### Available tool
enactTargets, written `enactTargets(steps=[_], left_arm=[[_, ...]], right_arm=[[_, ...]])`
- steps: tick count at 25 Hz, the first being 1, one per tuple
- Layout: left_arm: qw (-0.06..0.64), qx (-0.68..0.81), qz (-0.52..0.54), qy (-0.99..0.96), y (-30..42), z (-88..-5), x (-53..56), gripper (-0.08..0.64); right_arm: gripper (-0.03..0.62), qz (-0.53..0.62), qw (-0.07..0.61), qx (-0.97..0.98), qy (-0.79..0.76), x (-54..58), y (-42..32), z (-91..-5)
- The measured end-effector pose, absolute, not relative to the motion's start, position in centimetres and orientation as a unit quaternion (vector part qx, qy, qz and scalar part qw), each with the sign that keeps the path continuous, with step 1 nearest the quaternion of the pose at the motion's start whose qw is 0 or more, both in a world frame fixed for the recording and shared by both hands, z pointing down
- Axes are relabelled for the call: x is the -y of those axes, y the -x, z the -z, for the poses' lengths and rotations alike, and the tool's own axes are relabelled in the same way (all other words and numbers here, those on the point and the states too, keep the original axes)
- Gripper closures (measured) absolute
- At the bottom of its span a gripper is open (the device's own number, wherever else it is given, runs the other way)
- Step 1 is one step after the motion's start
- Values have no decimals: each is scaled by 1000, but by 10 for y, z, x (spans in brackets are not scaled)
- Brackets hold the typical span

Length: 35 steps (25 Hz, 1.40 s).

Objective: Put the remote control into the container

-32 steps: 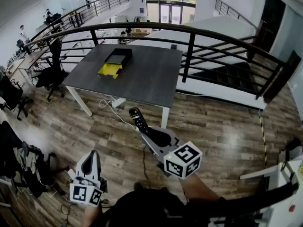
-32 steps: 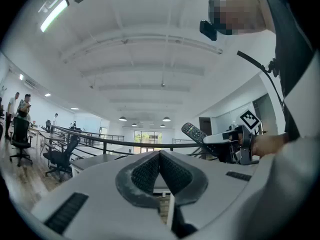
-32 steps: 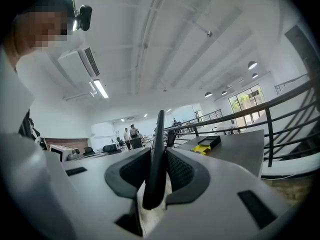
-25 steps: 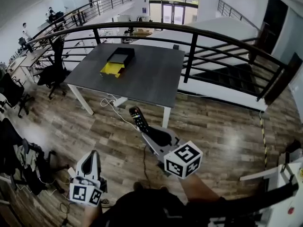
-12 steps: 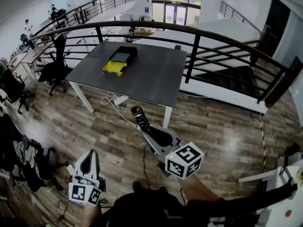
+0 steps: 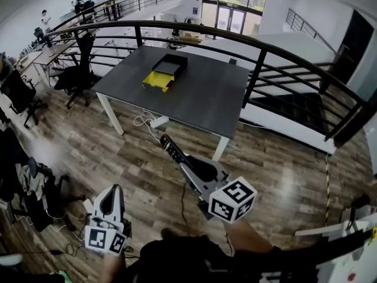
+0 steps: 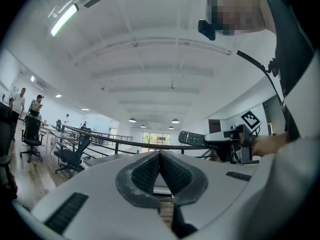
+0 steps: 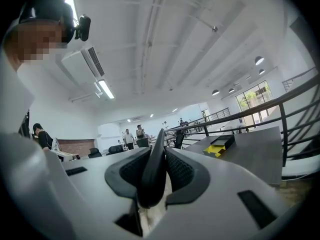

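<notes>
Lately the black open-topped container with yellow flap (image 6: pixel 164 71) on the dark grey table (image 6: pixel 206 99) sits larger and further right in the upper centre than a moment ago, so the approach continues: right gripper (image 6: pixel 184 165) clamps the slim black remote control (image 6: pixel 171 148) mid-frame, left gripper (image 6: pixel 111 193) closed empty at lower left, only plank floor (image 6: pixel 135 170) and loose white cables (image 6: pixel 143 122) between.

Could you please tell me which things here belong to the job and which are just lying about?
Job: remote control, gripped by the right claw; container on the grey table.
Lying about: office chair; floor cables; railing; left claw, shut and empty.
</notes>
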<state>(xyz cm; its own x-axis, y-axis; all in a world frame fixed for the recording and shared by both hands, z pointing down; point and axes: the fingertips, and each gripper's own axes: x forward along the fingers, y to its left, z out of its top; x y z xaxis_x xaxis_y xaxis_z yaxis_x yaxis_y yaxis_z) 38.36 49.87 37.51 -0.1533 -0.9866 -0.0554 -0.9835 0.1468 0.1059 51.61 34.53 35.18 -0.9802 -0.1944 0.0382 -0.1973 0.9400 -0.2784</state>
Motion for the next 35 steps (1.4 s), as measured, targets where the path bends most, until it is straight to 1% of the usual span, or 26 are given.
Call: enactTargets(steps=[6,11,15,21,29,35], left_arm=[[16,762,81,-642,-323,-379,-510,555],[23,761,75,-644,-275,-392,-514,555],[38,757,80,-647,-250,-402,-506,555],[42,764,81,-639,-206,-408,-490,555],[45,778,74,-622,-154,-402,-446,555],[38,794,63,-603,-121,-390,-389,555]], right_arm=[[497,-138,14,986,-89,-354,-455,-349],[497,-147,15,985,-92,-358,-409,-361],[497,-151,34,984,-88,-357,-380,-371],[497,-152,37,984,-81,-341,-336,-377],[497,-156,39,985,-55,-285,-267,-372],[497,-158,41,986,-34,-225,-230,-362]])
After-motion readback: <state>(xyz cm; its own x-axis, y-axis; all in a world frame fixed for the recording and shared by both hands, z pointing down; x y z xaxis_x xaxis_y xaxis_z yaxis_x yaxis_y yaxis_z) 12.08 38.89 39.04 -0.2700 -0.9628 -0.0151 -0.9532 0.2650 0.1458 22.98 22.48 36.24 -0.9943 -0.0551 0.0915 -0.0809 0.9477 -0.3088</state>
